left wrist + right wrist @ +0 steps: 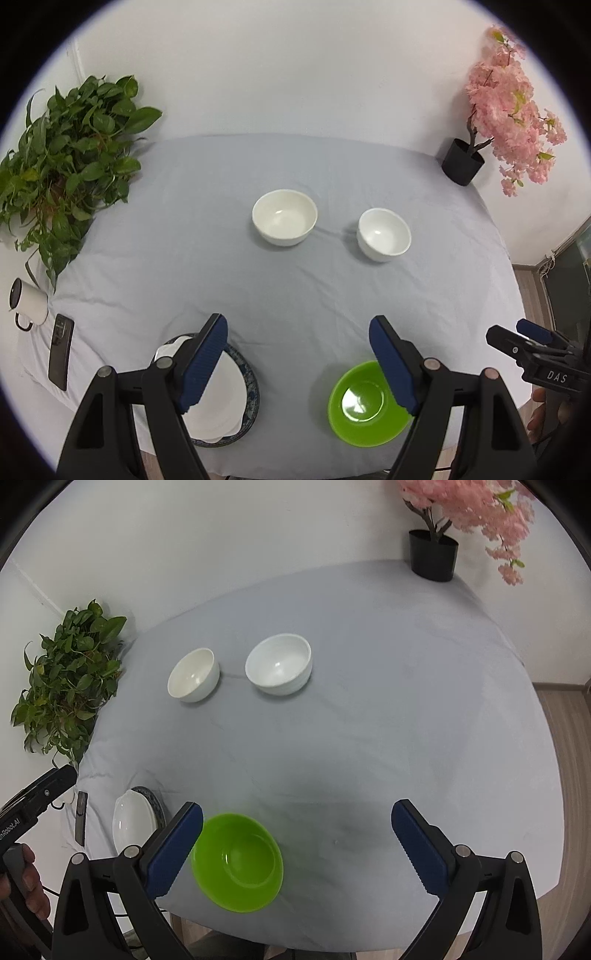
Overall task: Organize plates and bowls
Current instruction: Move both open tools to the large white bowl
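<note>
Two white bowls stand apart mid-table: a cream one [284, 217] [192, 675] and a whiter one [384, 235] [279, 664]. A green bowl [364, 404] [238, 862] sits near the front edge. A white plate [225, 402] [129, 823] lies on a blue-patterned plate [251, 391] [157, 805] at the front left. My left gripper [297, 363] is open and empty above the front edge, between the plate stack and the green bowl. My right gripper [297, 843] is open and empty, with its left finger beside the green bowl.
The table has a grey cloth [295, 288]. A leafy green plant [62, 162] stands back left, a pink flower tree in a black pot [463, 162] back right. A white mug [27, 302] and a black phone [61, 350] lie at the left edge.
</note>
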The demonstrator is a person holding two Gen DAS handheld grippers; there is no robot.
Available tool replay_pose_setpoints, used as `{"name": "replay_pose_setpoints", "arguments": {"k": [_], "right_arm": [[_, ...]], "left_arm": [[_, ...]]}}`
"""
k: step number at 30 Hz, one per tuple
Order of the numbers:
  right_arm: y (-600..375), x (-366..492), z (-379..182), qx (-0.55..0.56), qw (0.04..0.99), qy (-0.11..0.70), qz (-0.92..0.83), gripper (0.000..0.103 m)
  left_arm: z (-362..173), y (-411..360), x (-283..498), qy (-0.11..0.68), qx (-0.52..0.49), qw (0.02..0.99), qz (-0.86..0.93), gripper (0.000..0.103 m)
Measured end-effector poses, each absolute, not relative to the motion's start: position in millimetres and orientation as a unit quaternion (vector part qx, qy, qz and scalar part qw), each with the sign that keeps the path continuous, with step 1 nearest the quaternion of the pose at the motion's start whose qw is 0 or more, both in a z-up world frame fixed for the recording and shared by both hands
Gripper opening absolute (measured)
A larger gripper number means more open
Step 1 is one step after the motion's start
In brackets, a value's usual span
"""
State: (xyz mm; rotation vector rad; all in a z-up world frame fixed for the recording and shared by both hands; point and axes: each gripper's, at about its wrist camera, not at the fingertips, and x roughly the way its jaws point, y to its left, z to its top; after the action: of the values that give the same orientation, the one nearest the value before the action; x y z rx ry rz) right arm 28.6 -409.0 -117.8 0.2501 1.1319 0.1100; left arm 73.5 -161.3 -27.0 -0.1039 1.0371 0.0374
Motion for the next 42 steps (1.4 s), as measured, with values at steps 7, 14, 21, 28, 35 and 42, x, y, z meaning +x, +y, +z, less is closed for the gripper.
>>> {"name": "replay_pose_setpoints", "arguments": {"k": [7,14,21,28,35,42], "right_arm": [[-421,51,-64,0.090,0.860,0.500,0.039,0.103],[-439,83,-27,0.089,0.871,0.483,0.008,0.103],[-421,113,-27,0.068,0.869,0.491,0.003,0.103],[-400,156,-34,0.059,0.867,0.495,0.016,0.103],[-358,210,-53,0.086,0.853,0.507,0.089,0.103],[-291,288,-107,0.109,0.828,0.531,0.143,0.103]], "left_arm": [[1,-177,104,0.472,-0.036,0.881,-0.012,0.079],[7,-183,139,0.469,-0.049,0.881,-0.048,0.079],[-11,-183,182,0.486,-0.071,0.867,-0.087,0.079],[-36,-157,219,0.500,-0.098,0.854,-0.102,0.079],[-70,-100,252,0.529,-0.136,0.834,-0.080,0.079],[-127,-58,293,0.578,-0.145,0.801,-0.055,0.077]]}}
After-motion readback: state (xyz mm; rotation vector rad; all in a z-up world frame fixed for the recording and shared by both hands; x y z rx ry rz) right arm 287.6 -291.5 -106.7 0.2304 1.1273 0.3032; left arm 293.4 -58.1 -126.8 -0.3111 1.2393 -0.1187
